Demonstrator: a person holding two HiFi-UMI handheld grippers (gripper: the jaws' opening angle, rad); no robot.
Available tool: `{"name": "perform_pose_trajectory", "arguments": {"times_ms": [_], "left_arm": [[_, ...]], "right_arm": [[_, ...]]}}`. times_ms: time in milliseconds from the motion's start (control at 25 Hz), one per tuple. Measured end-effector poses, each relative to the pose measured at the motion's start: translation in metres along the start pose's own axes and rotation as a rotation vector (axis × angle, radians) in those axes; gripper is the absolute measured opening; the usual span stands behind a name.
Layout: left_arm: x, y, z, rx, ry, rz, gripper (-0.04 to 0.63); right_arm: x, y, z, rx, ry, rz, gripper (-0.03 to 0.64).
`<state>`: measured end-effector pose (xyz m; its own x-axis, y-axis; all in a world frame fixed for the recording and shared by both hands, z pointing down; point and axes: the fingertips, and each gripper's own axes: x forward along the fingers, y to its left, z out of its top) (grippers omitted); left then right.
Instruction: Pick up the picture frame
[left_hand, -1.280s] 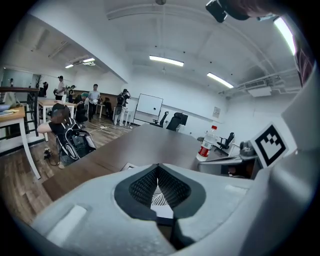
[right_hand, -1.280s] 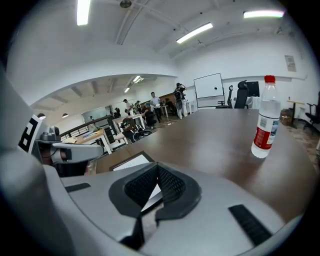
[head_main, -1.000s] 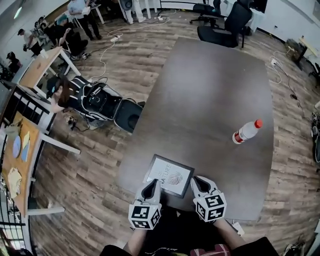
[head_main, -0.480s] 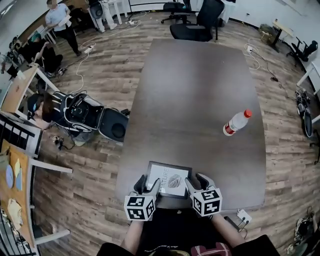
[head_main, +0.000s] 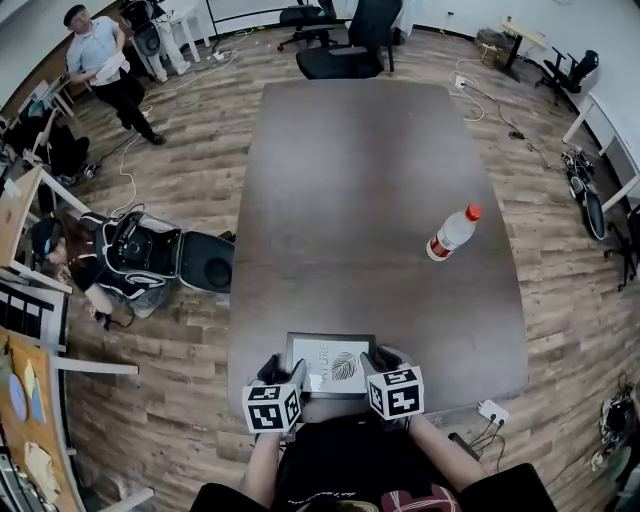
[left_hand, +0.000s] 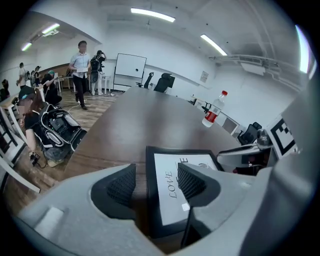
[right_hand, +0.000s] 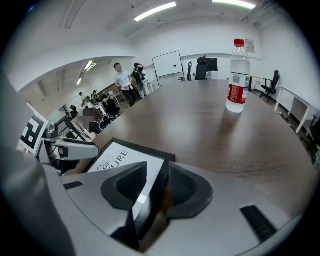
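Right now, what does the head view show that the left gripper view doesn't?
Only the head view: the table's whole outline, the person's forearms, a power strip on the floor. Only the left gripper view: ceiling lights and the left claw's ribbed pads, open astride the picture frame's left edge. Both: the picture frame, the water bottle, the standing person.

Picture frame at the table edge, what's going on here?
Two hand-held tools are working on a black picture frame that lies flat at the near edge of the table. The left tool is open, with the frame's left edge between its jaws. The right tool is closing, with the frame's right edge between its jaws. The frame is not yet lifted. A water bottle stands apart, farther up the table.
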<state>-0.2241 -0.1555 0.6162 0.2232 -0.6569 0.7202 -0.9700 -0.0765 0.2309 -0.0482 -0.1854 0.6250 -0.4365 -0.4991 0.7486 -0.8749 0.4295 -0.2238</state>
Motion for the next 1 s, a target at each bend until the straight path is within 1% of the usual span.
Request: {"name": "perform_pose_trajectory", "arguments": {"times_ms": [240, 400, 560, 720, 800, 880, 960, 1000], "left_arm": [[0.013, 0.005, -0.008, 0.022, 0.091, 0.015, 0.265], [0.020, 0.004, -0.013, 0.034, 0.134, 0.013, 0.262], [0.020, 0.006, -0.013, 0.040, 0.169, 0.007, 0.233], [0.022, 0.005, -0.013, 0.046, 0.181, 0.013, 0.225], [0.022, 0.006, -0.014, 0.051, 0.190, 0.018, 0.225], [0.022, 0.003, -0.015, 0.071, 0.225, 0.021, 0.225], [0.023, -0.001, -0.015, 0.087, 0.260, 0.033, 0.162], [0.024, -0.001, -0.015, 0.082, 0.265, 0.037, 0.163]], "right_arm": [[0.007, -0.008, -0.009, 0.051, 0.039, -0.082, 0.124], [0.010, -0.006, -0.015, 0.081, 0.067, -0.104, 0.103], [0.011, -0.005, -0.015, 0.056, 0.074, -0.126, 0.101], [0.012, -0.010, -0.017, 0.142, 0.080, -0.122, 0.109], [0.012, -0.009, -0.018, 0.137, 0.088, -0.130, 0.118], [0.013, -0.007, -0.017, 0.122, 0.108, -0.164, 0.109], [0.015, -0.007, -0.016, 0.105, 0.126, -0.216, 0.100], [0.015, -0.007, -0.016, 0.103, 0.129, -0.228, 0.100]]}}
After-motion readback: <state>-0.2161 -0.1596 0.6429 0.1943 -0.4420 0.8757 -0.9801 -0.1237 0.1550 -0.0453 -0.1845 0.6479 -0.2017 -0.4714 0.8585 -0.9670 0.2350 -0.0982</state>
